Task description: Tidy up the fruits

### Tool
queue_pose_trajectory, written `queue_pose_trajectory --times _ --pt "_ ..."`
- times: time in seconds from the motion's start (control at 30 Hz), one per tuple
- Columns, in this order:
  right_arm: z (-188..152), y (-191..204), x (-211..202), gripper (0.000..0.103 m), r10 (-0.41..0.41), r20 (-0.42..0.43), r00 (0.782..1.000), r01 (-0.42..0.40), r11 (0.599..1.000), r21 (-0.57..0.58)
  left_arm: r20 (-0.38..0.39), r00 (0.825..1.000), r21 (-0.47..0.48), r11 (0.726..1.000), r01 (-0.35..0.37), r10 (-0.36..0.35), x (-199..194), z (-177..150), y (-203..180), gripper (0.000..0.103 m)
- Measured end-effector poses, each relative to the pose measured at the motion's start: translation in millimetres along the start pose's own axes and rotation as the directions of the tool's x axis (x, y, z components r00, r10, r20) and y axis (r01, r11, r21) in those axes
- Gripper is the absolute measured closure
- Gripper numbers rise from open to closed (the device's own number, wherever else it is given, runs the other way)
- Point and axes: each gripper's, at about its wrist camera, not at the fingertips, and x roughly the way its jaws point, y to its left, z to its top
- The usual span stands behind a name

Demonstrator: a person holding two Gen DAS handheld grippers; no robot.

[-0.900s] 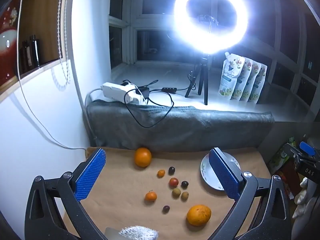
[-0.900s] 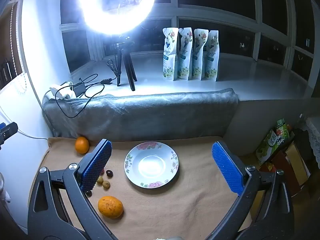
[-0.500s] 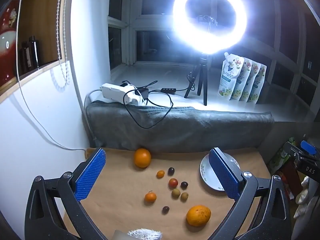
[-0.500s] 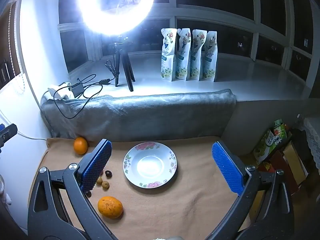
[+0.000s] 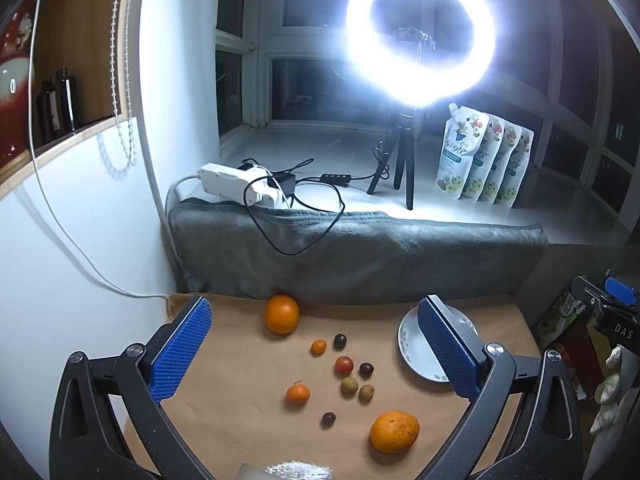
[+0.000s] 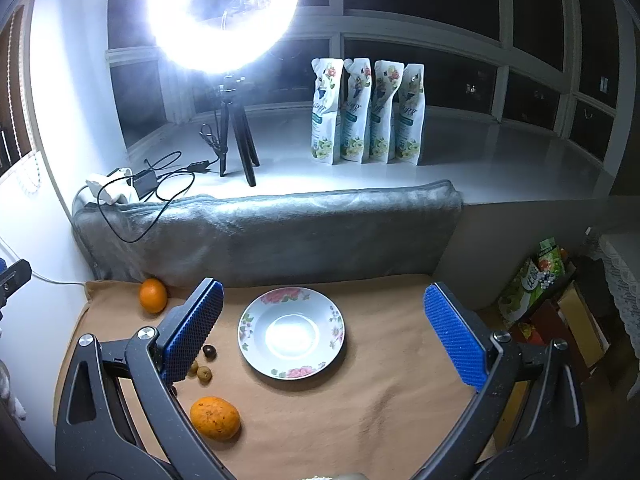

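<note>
two wrist views over a tan cloth spread on a low surface in front of a grey folded blanket. left gripper: fingers spread wide with nothing between the blue ribbed pads, poised above the cloth and angled downward. right gripper: likewise spread wide and empty, angled downward over the floral plate.

the fruit lies loose on the cloth, none of it on the plate, which is empty. a round orange sits at the far edge, close against the blanket; a second, rougher orange lies near the front edge. between them are scattered small fruits: two small tangerines, a red cherry tomato, three dark grapes, and two tan longan-like fruits side by side. the cluster lies to the left of the plate, apart from it.

behind the blanket, on a white sill, stand a lit ring light on a tripod, four printed pouches in a row, and a white power strip with black cables.
</note>
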Motion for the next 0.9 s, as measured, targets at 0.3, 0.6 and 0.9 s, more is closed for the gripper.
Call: queue_pose_trajectory --times 0.3,0.6,0.9 --pt "4.4 -1.6 -2.8 0.000 -0.021 0.017 1.000 0.021 1.000 -0.002 -0.002 1.000 0.002 1.000 0.003 -0.003 5.8 2.5 -0.5 0.001" --pt "6.0 -0.3 -3.0 0.000 -0.025 0.021 0.999 0.025 1.000 -0.006 0.001 1.000 0.004 1.000 0.000 0.000 5.4 1.2 -3.6 0.001" --pt "9.1 0.4 -2.2 0.000 -0.031 0.023 0.999 0.032 0.999 -0.007 0.004 1.000 0.002 1.000 0.000 0.000 4.9 1.7 -5.3 0.001"
